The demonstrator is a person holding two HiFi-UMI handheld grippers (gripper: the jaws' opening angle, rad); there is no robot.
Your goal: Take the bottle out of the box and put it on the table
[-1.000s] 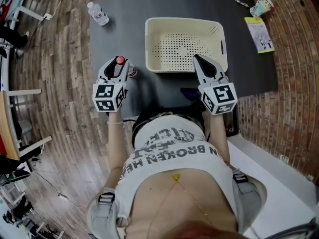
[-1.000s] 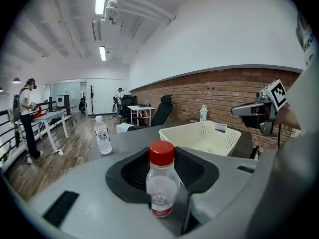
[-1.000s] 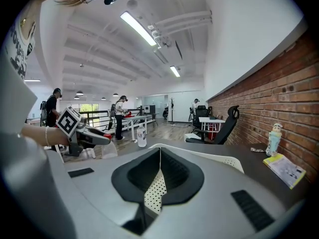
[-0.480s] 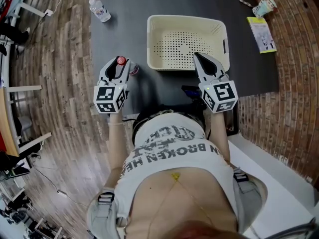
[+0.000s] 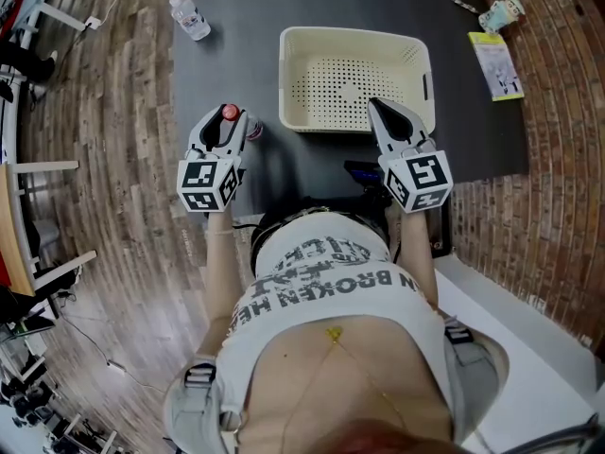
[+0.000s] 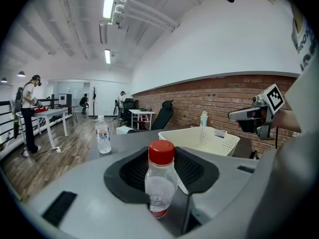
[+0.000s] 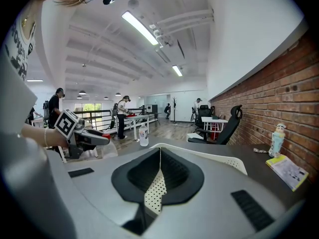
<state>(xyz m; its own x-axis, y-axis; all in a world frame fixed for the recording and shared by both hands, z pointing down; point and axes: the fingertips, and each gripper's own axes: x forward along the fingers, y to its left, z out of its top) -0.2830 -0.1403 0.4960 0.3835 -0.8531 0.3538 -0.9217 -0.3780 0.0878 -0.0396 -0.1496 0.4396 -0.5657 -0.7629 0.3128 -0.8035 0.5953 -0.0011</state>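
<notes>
A clear bottle with a red cap (image 5: pixel 228 113) stands upright between the jaws of my left gripper (image 5: pixel 230 123), over the dark table (image 5: pixel 236 55) near its left edge. In the left gripper view the bottle (image 6: pixel 160 183) fills the space between the two jaws of my left gripper (image 6: pixel 162 159), which is shut on it. Whether its base rests on the table is hidden. The cream perforated box (image 5: pixel 354 38) stands empty to the right. My right gripper (image 5: pixel 377 111) hovers at the box's near rim, shut, with nothing held. In its own view the right gripper (image 7: pixel 159 151) has its tips together.
A second water bottle (image 5: pixel 189 17) stands at the table's far left corner. A yellow booklet (image 5: pixel 492 64) and a small container (image 5: pixel 498 12) lie at the far right. A dark device (image 5: pixel 364 173) sits by the near edge. Behind are desks, chairs, several people and a brick wall.
</notes>
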